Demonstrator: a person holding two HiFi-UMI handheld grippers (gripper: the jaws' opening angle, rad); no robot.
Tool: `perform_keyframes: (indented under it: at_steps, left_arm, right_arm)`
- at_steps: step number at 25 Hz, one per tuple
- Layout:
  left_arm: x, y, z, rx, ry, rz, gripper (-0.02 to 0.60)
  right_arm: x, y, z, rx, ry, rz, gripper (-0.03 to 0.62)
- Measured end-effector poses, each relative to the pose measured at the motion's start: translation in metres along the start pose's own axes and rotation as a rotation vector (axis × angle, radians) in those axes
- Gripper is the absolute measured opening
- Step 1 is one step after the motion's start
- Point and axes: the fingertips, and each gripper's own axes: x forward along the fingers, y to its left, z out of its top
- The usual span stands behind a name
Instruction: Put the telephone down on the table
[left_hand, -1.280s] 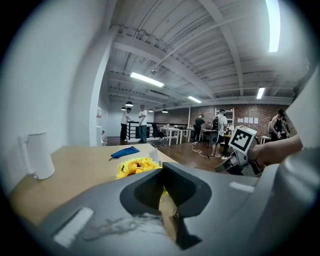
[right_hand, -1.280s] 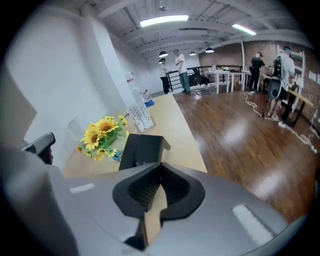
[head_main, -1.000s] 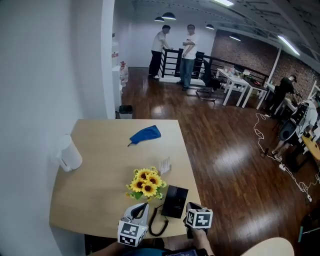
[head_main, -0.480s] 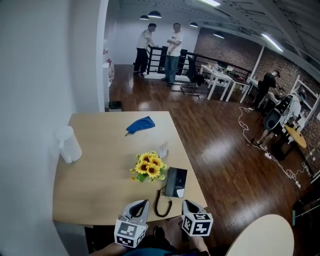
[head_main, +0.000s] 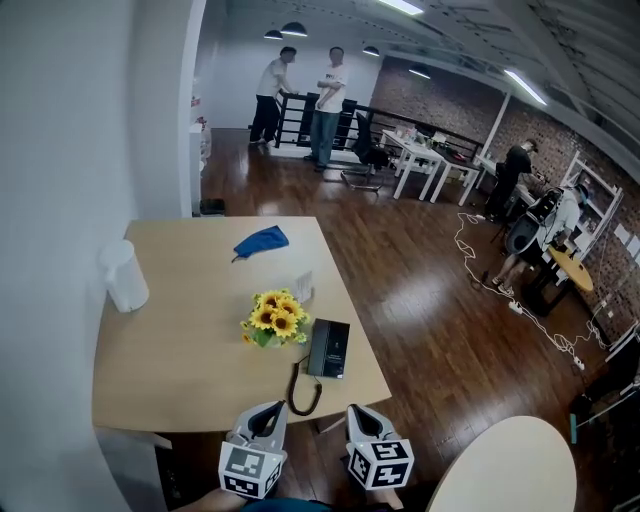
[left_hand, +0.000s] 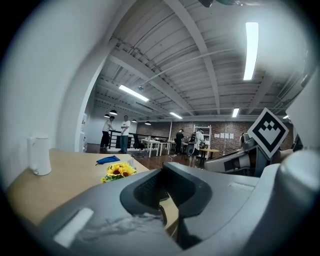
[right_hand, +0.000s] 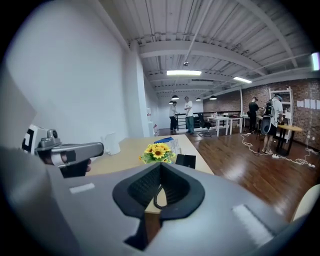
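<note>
There's the telephone (head_main: 328, 348) in your head view, down flat on the table (head_main: 150, 395), just right of the sunflowers (head_main: 272, 318). Its coiled cord (head_main: 303, 392) loops from there toward the table's near edge.

Both your tongs sit on the near side of the sunflowers, out past that edge. The left gripper (head_main: 268, 412) and right gripper (head_main: 360, 415) are side by side, apart from each other and not touching the phone. That view doesn't show how the jaws stand, so over to the gripper views.

Left gripper view: jaws pressed together, nothing between them, only the notch where they meet. Right gripper view: same story, closed tight and empty, with a curl of the cord showing through the notch.

The right gripper view gives you the phone as a dark slab right of the sunflowers. The left gripper view hides most of it behind its own jaws, though it does catch the other gripper's marker cube (left_hand: 268, 132) off to the right. The right gripper view shows your left gripper out at its left.

Beyond the sunflowers lies a blue cloth (head_main: 260, 241), and far to their left stands a white jug (head_main: 122, 277). Whether the handset rests on the base, no view settles.
</note>
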Motion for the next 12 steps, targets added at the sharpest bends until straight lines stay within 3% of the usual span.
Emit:
perform_keyframes:
  at_steps: [5, 12]
  left_arm:
    - [-0.006, -0.042, -0.008, 0.020, 0.005, 0.013, 0.014]
    - [-0.018, -0.091, -0.038, 0.045, 0.046, 0.053, 0.014]
  right_arm:
    - [-0.041, -0.011, -0.011, -0.002, -0.071, 0.069, -0.008]
    - [-0.066, -0.037, -0.052, -0.015, -0.063, 0.113, -0.008]
